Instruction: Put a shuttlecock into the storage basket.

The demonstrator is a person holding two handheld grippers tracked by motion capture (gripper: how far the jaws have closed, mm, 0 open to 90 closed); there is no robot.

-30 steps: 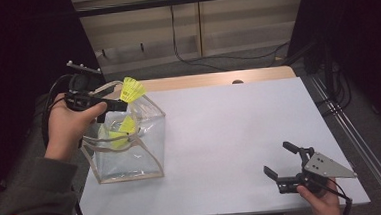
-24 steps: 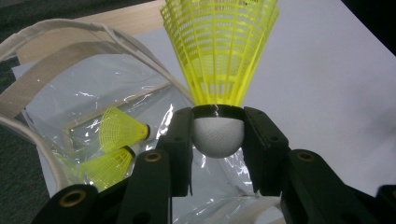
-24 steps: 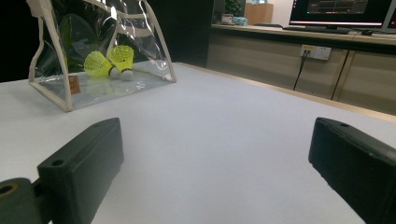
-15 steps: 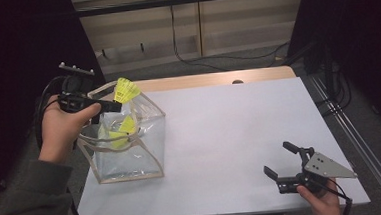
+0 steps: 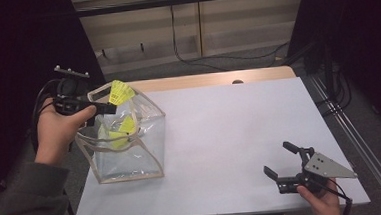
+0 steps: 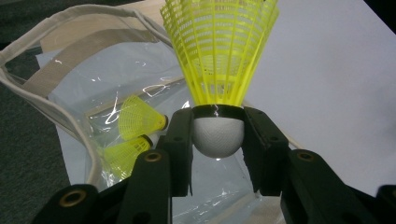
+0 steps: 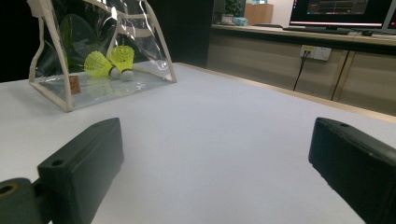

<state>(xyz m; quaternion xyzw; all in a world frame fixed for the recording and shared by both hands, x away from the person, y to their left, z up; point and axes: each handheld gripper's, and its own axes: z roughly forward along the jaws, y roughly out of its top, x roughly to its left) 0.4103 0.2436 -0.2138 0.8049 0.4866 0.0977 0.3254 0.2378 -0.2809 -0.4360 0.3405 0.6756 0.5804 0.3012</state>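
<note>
My left gripper (image 6: 218, 135) pinches a yellow shuttlecock (image 6: 219, 56) by its white cork, the two black jaws pressing on either side of the rounded head while the plastic skirt fans away from me. In the high view I hold it just above the open mouth of the clear plastic bag (image 5: 123, 141) that stands at the table's left edge. Compared with a second ago, my left hand (image 5: 57, 128) has drawn back a little toward the left, off the bag's rim, and the shuttlecock has come with it; the grip on the cork is unchanged. Two more yellow shuttlecocks (image 6: 135, 135) lie together on the bag's floor, exactly where they were. My right gripper (image 5: 287, 166) rests near the white table's (image 5: 230, 130) front right corner, jaws spread with nothing between them, and it has not shifted.
</note>
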